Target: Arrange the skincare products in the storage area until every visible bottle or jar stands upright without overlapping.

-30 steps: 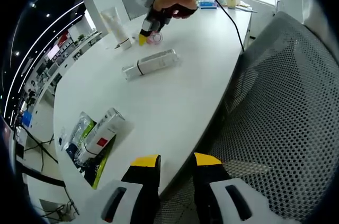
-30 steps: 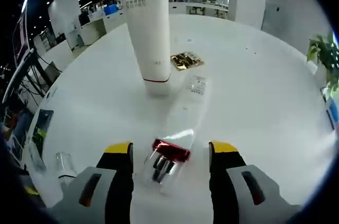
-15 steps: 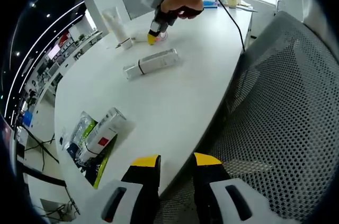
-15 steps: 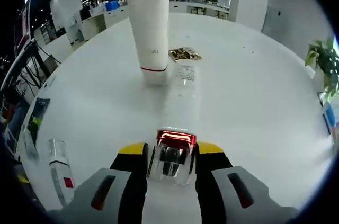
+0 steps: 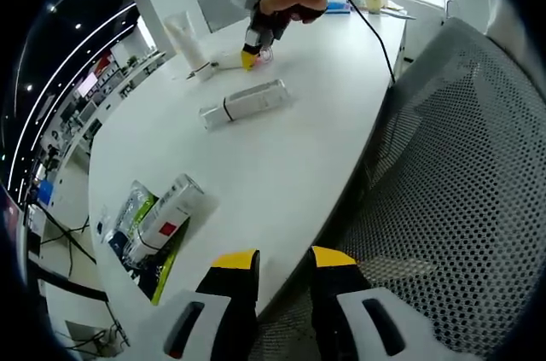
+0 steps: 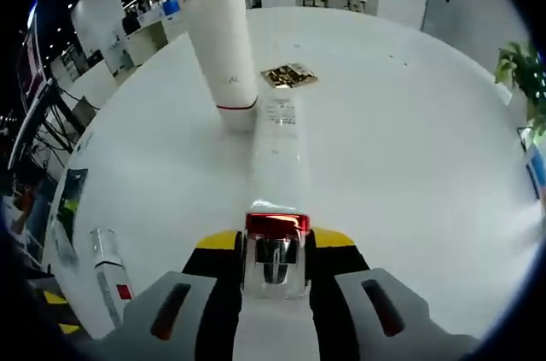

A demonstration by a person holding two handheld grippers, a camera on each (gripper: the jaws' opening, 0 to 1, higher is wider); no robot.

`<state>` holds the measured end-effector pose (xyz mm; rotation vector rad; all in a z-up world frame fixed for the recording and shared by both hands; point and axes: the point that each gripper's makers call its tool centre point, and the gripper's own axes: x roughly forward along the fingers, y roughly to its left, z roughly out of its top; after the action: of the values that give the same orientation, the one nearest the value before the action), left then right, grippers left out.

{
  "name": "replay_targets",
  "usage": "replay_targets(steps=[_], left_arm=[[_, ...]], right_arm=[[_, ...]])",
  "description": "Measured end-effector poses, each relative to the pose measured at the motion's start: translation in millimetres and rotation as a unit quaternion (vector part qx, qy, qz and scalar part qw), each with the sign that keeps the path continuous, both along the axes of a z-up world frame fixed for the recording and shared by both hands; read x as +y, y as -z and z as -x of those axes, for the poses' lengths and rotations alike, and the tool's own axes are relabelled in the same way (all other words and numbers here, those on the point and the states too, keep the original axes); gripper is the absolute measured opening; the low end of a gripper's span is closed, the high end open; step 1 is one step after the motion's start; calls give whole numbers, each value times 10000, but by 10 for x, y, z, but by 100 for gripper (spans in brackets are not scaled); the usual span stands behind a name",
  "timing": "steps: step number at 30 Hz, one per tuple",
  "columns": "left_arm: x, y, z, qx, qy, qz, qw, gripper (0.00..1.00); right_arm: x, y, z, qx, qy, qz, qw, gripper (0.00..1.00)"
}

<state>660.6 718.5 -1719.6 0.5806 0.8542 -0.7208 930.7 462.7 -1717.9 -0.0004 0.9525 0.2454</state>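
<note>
Gripping 1 clear bottle (image 6: 279,156): right gripper (image 6: 266,246); 1 white tube (image 6: 213,32) upright.

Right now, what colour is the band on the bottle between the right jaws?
Red; the bottle shows best in the right gripper view.

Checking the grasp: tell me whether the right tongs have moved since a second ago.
Yes. The right tongs advanced toward the upright white tube and shut on the clear red-collared bottle.

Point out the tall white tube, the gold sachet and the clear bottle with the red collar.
tall white tube (image 6: 215,32), right gripper view, middle of its body
gold sachet (image 6: 288,76), right gripper view, its centre
clear bottle (image 6: 278,156), right gripper view, its lying body
</note>
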Motion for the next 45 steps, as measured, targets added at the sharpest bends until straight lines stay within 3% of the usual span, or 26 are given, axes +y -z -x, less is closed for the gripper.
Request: replay_targets(steps=[5, 12, 25, 31, 36, 45], left_arm=[[-3, -4, -2, -13, 7, 4, 10000, 23], [-2, -11, -15, -46, -2, -3, 10000, 23], [20, -65, -63, -215, -66, -3, 9997, 23], [25, -80, -73, -247, -96, 3, 9996, 23], [26, -121, -97, -345, -114, 19, 9993, 23], [61, -145, -127, -355, -224, 4, 9991, 23]], right_arm=[[40, -82, 126, 216, 72, -257, 9994, 26], [-61, -177, 104, 404, -6, -375, 9985, 26], [-122, -332, 231, 928, -328, -296, 9947, 26], [-151, -435, 266, 1374, -361, -377, 9891, 26], [-172, -506, 243, 1569, -414, -350, 9861, 26], [-173, -638, 256, 2155, -438, -372, 9748, 26]])
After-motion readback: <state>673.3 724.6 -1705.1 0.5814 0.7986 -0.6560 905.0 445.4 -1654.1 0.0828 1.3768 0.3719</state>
